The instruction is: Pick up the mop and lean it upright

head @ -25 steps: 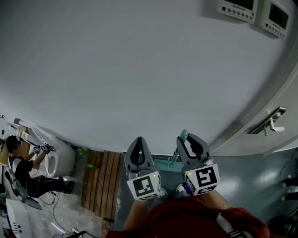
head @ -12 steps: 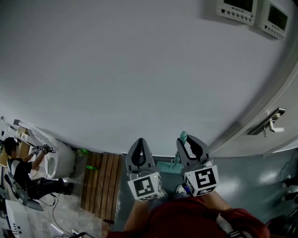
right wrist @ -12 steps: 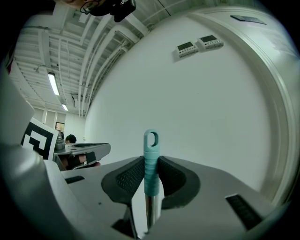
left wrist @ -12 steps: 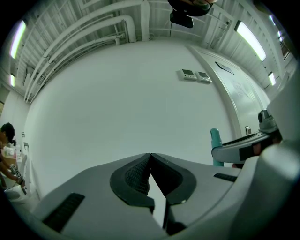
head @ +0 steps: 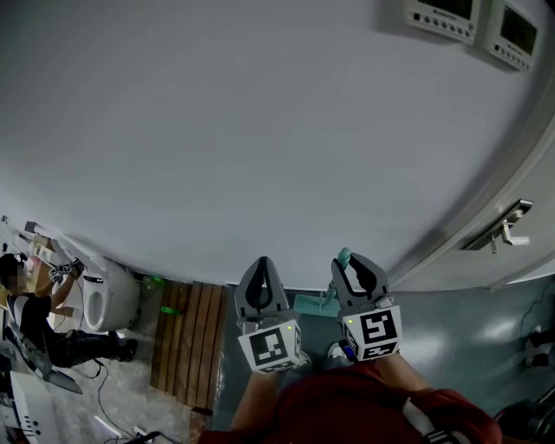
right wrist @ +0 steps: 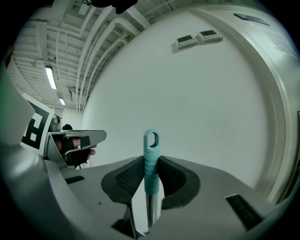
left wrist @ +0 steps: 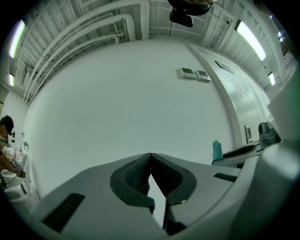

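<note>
Close to the wall [head: 260, 130], right tongs [right wrist: 151, 159] clamp the mop [right wrist: 151, 140] by its teal end, axis upright; left tongs [left wrist: 150, 155] pinched together, empty, alongside.

head view: from above, steeply down | gripper views: level, close along jaws | shared: white wall [head: 260, 130]

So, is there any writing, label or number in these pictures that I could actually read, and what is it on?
No readable word or number anywhere.
Two wall panels: screens and buttons too small to read.
Marker cubes: black-and-white square patterns only, no letters.
Dark plate at the top right of the right gripper view: too small and blurred to read.
</note>
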The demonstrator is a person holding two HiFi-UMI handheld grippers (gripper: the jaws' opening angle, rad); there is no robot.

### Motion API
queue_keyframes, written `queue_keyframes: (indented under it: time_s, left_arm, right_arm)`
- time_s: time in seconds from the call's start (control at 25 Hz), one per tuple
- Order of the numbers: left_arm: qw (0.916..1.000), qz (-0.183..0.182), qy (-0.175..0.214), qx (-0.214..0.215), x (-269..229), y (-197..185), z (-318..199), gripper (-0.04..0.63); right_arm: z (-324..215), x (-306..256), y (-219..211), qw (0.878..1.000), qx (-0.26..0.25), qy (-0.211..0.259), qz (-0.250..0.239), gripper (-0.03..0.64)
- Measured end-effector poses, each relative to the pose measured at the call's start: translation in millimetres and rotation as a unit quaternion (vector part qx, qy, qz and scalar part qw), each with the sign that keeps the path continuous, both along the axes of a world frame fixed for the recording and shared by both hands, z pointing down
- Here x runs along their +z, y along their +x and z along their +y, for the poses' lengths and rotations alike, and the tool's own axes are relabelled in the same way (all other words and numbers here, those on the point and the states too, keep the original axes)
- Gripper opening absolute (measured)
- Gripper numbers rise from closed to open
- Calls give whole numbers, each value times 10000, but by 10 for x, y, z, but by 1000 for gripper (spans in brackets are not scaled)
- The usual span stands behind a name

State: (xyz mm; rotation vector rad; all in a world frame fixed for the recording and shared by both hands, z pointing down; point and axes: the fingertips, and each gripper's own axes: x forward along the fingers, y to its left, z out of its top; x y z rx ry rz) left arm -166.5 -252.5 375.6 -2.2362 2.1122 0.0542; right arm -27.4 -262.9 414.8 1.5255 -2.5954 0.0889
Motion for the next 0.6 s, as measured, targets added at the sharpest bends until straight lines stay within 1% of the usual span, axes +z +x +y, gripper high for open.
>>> queue_keyframes:
  time_s: [0.2, 0.6]
  left_arm:
    - [10000, -39, -71, 10, 95, -13, 17, 14]
    - [9998, -125, -104, 63, 131, 28, 11, 14]
  right_arm:
    - [-25, 291, -3, 9997, 5, -233, 87, 104]
    - [-38, 913, -31, 9971, 37, -710, 280, 105]
